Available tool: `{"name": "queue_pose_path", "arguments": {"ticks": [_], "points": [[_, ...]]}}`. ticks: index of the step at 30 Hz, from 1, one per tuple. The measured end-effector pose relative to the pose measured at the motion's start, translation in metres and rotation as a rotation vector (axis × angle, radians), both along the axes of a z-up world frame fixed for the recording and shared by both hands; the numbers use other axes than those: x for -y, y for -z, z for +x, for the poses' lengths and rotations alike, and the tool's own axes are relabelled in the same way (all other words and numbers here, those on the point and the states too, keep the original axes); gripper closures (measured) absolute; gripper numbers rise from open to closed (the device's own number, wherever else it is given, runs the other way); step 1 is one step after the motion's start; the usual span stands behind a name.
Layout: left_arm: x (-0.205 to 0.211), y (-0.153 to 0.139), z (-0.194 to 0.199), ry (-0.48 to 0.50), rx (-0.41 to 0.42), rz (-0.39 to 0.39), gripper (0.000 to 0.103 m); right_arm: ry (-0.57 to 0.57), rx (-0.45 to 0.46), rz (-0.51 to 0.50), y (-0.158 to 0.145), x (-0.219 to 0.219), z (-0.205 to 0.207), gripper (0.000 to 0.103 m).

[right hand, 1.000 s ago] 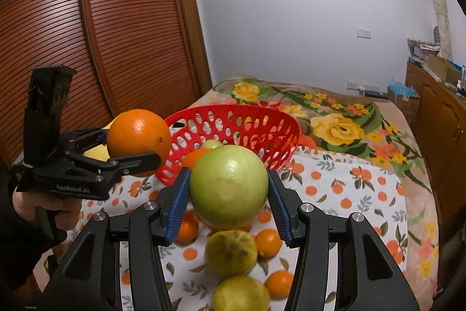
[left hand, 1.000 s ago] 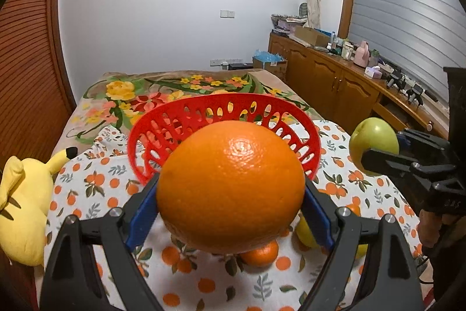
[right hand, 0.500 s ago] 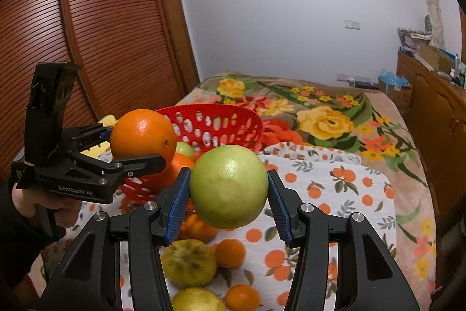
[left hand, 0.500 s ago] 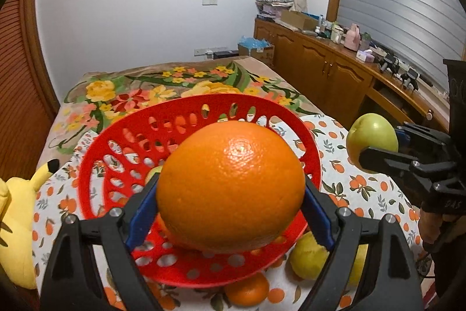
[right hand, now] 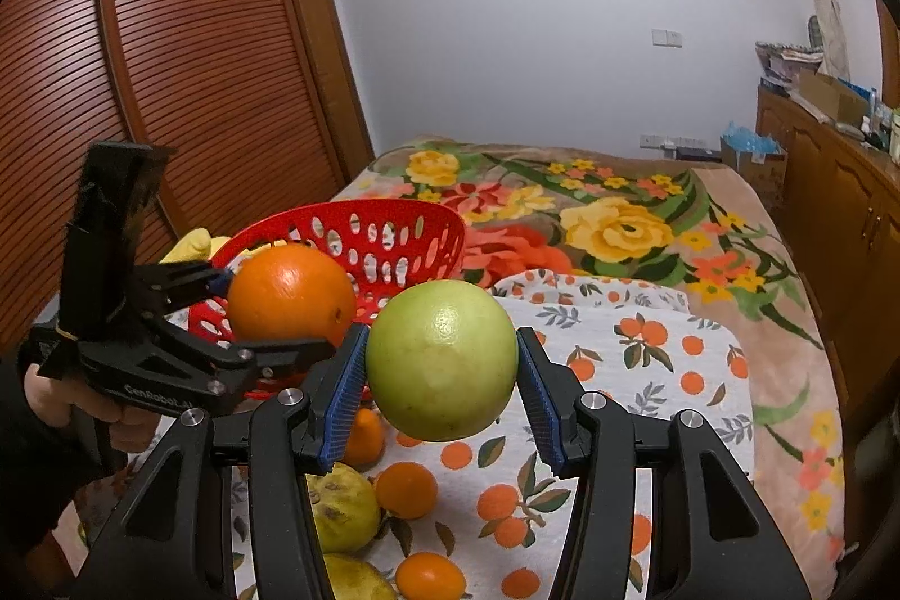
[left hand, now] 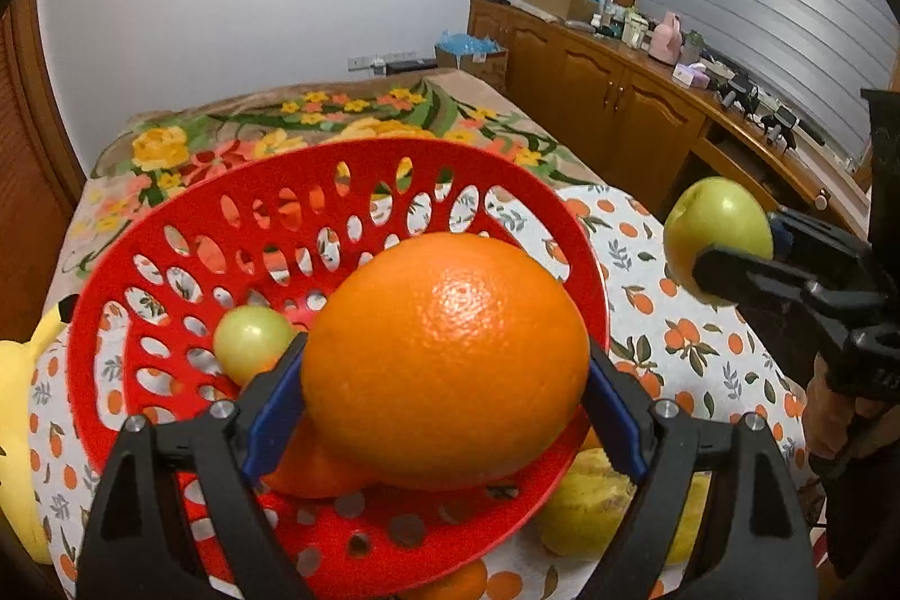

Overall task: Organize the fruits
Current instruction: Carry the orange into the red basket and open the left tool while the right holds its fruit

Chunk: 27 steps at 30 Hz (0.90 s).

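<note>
My left gripper (left hand: 444, 375) is shut on a big orange (left hand: 444, 352), held just above the red perforated basket (left hand: 185, 206). A small green fruit (left hand: 253, 338) and another orange (left hand: 306, 470) lie inside the basket. In the right wrist view the same orange (right hand: 289, 291) hangs over the basket (right hand: 394, 229), at the left. My right gripper (right hand: 441, 369) is shut on a green apple (right hand: 441, 366), held in the air to the right of the basket, over the orange-print cloth (right hand: 647, 347). From the left wrist view this apple (left hand: 717, 229) shows at the right.
Loose fruit lies on the cloth below the grippers: yellow-green fruits (right hand: 340, 507) and small oranges (right hand: 406, 490). A yellow plush toy (left hand: 22, 409) sits left of the basket. A flowered blanket (right hand: 619, 217) covers the bed beyond. Wooden cabinets (left hand: 619, 105) line the right wall.
The left gripper carried the orange forward and down until it hangs over the basket bowl. The right gripper drifted a little with its apple, and the basket now sits further left in its view.
</note>
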<state>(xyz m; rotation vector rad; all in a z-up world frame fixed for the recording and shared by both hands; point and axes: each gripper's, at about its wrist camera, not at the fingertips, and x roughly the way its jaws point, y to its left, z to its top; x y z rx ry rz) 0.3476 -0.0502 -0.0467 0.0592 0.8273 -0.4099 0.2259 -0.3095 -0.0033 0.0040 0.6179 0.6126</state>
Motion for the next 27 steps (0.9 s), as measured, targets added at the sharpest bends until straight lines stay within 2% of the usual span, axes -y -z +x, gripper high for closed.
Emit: {"name": "queue_pose_path", "arguments": {"ticks": [16,23,27], "points": [[0.007,0.004,0.0,0.012,0.013,0.03,0.014,0.0,0.008,0.001,-0.001,0.001,0.004,0.05],[0.003,0.007,-0.001,0.004,0.022,0.006,0.013,0.002,0.007,0.0,-0.002,0.0,0.004,0.05],[-0.001,0.008,0.002,0.003,0.007,-0.038,0.012,0.001,0.008,-0.001,-0.002,0.001,0.005,0.05]]}}
